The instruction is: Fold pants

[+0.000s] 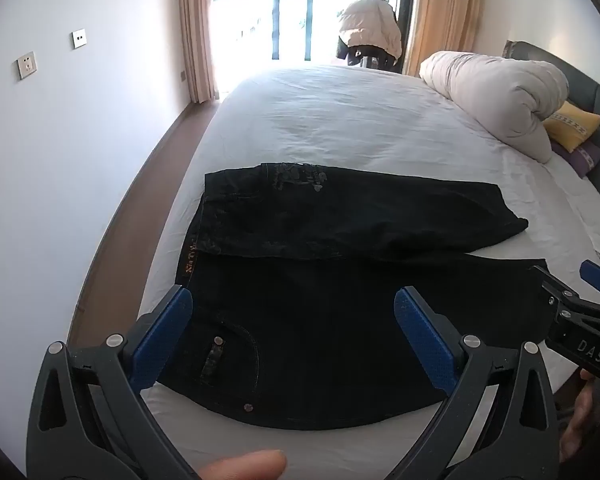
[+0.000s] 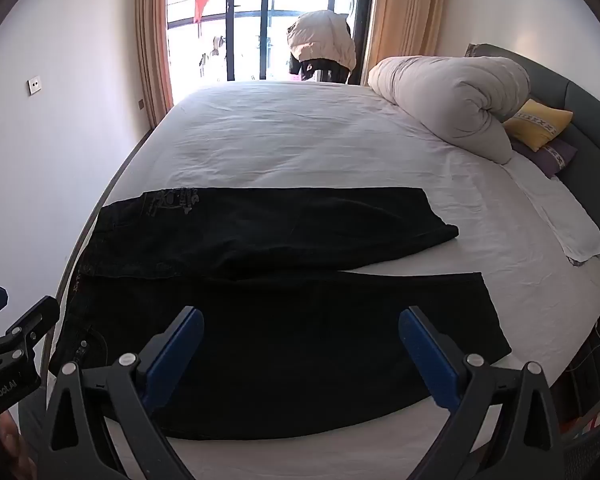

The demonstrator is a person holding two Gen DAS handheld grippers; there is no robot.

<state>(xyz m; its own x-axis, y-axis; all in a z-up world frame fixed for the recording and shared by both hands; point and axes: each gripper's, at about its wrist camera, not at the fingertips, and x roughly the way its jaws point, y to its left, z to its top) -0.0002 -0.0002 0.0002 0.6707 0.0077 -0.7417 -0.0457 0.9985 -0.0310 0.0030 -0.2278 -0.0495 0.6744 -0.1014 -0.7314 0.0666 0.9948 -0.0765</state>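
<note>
Black pants (image 1: 320, 280) lie flat on the white bed (image 1: 340, 120), waistband at the left, both legs spread to the right. They also show in the right wrist view (image 2: 280, 300). My left gripper (image 1: 292, 320) is open and empty, hovering above the near waist and pocket area. My right gripper (image 2: 300, 340) is open and empty, above the near leg. The right gripper also shows at the right edge of the left wrist view (image 1: 568, 280), and the left gripper at the left edge of the right wrist view (image 2: 16, 308).
A rolled white duvet (image 2: 448, 96) and yellow and purple pillows (image 2: 540, 124) lie at the headboard end on the right. A white wall (image 1: 60, 160) and floor strip run along the bed's left edge. A window with curtains is beyond the bed.
</note>
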